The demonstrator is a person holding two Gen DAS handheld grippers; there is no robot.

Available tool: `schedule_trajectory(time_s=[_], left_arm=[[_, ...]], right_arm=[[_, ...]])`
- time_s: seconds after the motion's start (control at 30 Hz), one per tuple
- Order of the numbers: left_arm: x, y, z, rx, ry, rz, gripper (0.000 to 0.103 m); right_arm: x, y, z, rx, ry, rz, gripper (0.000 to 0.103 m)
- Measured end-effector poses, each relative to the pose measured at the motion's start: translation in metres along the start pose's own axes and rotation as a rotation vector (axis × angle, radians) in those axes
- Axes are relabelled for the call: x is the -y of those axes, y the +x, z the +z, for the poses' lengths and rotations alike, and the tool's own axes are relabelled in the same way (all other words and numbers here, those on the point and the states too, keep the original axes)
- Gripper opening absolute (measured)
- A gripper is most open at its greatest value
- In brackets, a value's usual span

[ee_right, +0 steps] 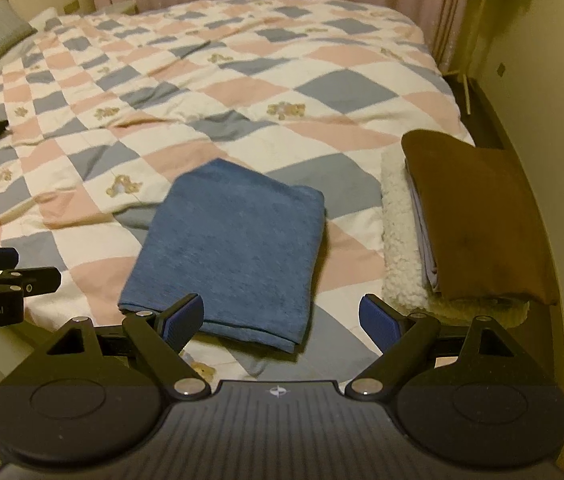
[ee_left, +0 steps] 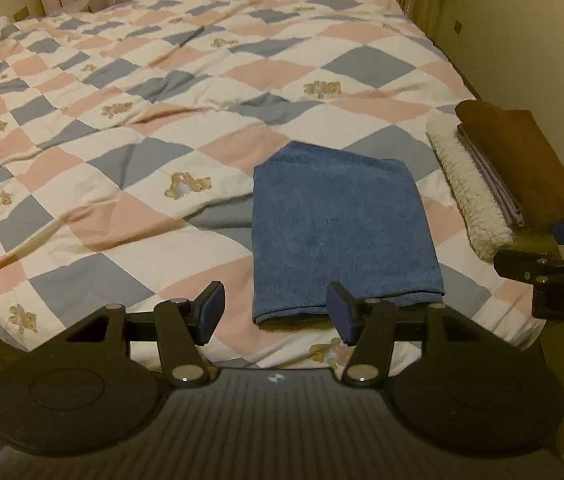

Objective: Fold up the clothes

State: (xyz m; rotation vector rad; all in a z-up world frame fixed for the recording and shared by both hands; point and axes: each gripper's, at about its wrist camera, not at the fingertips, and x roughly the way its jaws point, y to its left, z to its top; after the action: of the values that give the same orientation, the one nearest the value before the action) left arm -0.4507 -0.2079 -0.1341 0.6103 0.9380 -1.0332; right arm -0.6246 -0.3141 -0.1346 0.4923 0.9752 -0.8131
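While both tools hang spread wide and empty at the near edge of the bed, the left tool (ee_left: 275, 312) and right tool (ee_right: 282, 322) flank the near hem of a folded blue garment (ee_right: 229, 248). Right of it sits a stack of folded clothes (ee_right: 478, 228); beyond, patchwork quilt (ee_right: 241, 80). Folding looks finished; the next move likely calls for gripping that hem and shifting the garment to the stack.

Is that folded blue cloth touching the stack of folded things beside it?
Apart. In the right wrist view, a strip of checked quilt shows plainly between the folded blue cloth and the stack, whose bottom layer is a fluffy white piece.
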Motion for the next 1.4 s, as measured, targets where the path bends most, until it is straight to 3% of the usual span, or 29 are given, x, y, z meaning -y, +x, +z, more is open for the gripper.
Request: schedule_trajectory(time_s=[0.27, 0.33, 0.4, 0.6, 0.73, 0.87, 1.07, 1.13, 1.17, 1.2, 1.23, 1.4], left_arm=[[-0.006, 0.03, 0.019, -0.049, 0.024, -0.027, 0.053], [-0.011, 0.039, 0.022, -0.059, 0.022, -0.034, 0.056], [-0.017, 0.048, 0.025, -0.069, 0.013, -0.045, 0.065], [-0.054, 0.104, 0.029, -0.124, -0.113, -0.127, 0.07], [-0.082, 0.153, 0.031, -0.176, -0.235, -0.188, 0.07], [-0.093, 0.196, 0.035, -0.208, -0.297, -0.277, 0.075], [-0.103, 0.26, 0.03, -0.262, -0.374, -0.385, 0.084], [-0.11, 0.27, 0.03, -0.256, -0.417, -0.461, 0.083], [-0.112, 0.274, 0.031, -0.257, -0.434, -0.5, 0.076], [-0.113, 0.278, 0.032, -0.266, -0.446, -0.541, 0.062], [-0.114, 0.282, 0.034, -0.276, -0.458, -0.582, 0.058], [-0.107, 0.312, 0.039, -0.338, -0.448, -0.639, 0.065]], right_arm=[[-0.001, 0.028, 0.016, -0.044, 0.014, -0.01, 0.088], [0.001, 0.036, 0.018, -0.05, 0.022, 0.015, 0.089], [0.009, 0.047, 0.016, -0.042, 0.042, 0.079, 0.093], [0.068, 0.104, -0.02, -0.018, 0.353, 0.305, 0.091], [0.088, 0.148, -0.034, -0.01, 0.53, 0.342, 0.092], [0.096, 0.19, -0.032, -0.004, 0.617, 0.343, 0.092], [0.107, 0.243, -0.029, -0.045, 0.727, 0.468, 0.092], [0.105, 0.254, -0.029, -0.074, 0.716, 0.514, 0.091], [0.103, 0.257, -0.028, -0.093, 0.694, 0.529, 0.088], [0.101, 0.26, -0.027, -0.108, 0.669, 0.542, 0.086], [0.1, 0.262, -0.025, -0.123, 0.647, 0.555, 0.086], [0.1, 0.28, -0.017, -0.175, 0.658, 0.565, 0.081]])
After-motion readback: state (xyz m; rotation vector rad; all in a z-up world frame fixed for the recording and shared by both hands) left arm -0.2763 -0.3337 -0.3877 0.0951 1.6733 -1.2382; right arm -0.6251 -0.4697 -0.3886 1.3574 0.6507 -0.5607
